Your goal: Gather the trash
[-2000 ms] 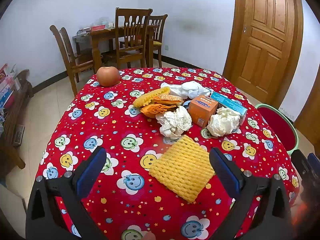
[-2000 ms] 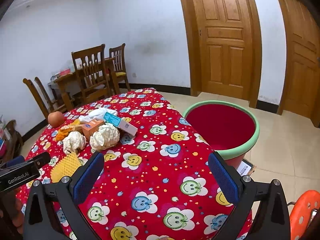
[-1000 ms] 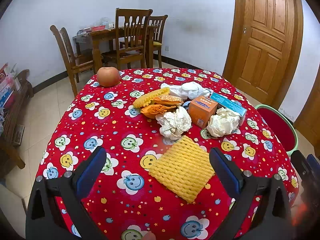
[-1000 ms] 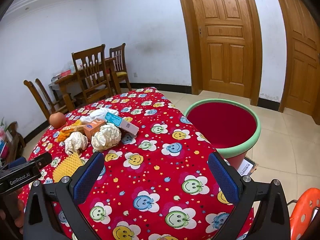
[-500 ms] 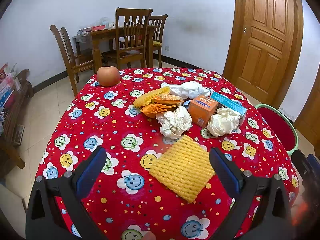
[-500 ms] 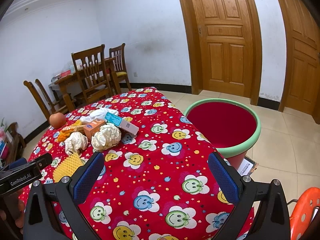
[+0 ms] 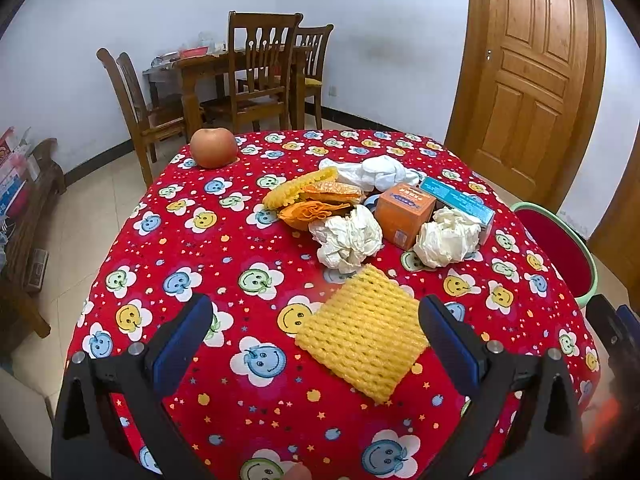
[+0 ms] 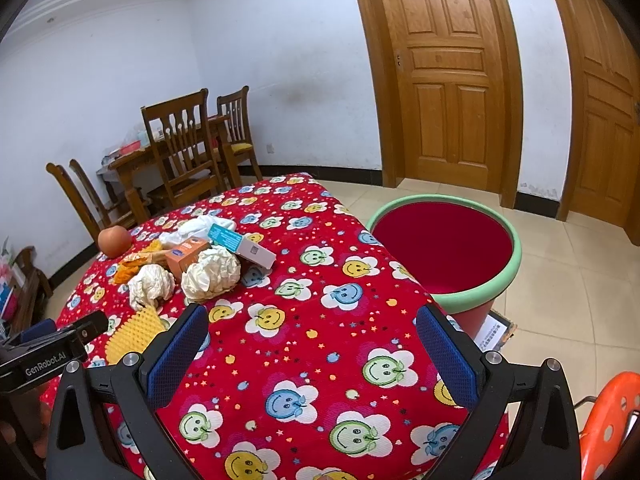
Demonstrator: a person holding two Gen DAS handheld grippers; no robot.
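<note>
Left to right on the red-clothed worktop (image 7: pixel 192 248): the left tool (image 7: pixel 314 330) hangs wide apart and empty, facing the yellow foam net (image 7: pixel 362 334) just ahead. Beyond it lie two crumpled paper balls (image 7: pixel 348 238), untouched. The right tool (image 8: pixel 312 344) also gapes, empty, with the red bin (image 8: pixel 444 248) standing beside the worktop's edge. Best to straddle the flat net's edge, pinch low, then carry it rightward.

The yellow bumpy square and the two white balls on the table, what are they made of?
The yellow bumpy square looks like soft foam netting, the kind wrapped around fruit: matte, with an open woven-looking mesh. The white ball on the left and the white ball on the right look like crumpled paper or tissue, matte with sharp creases; which of the two, I cannot tell.
</note>
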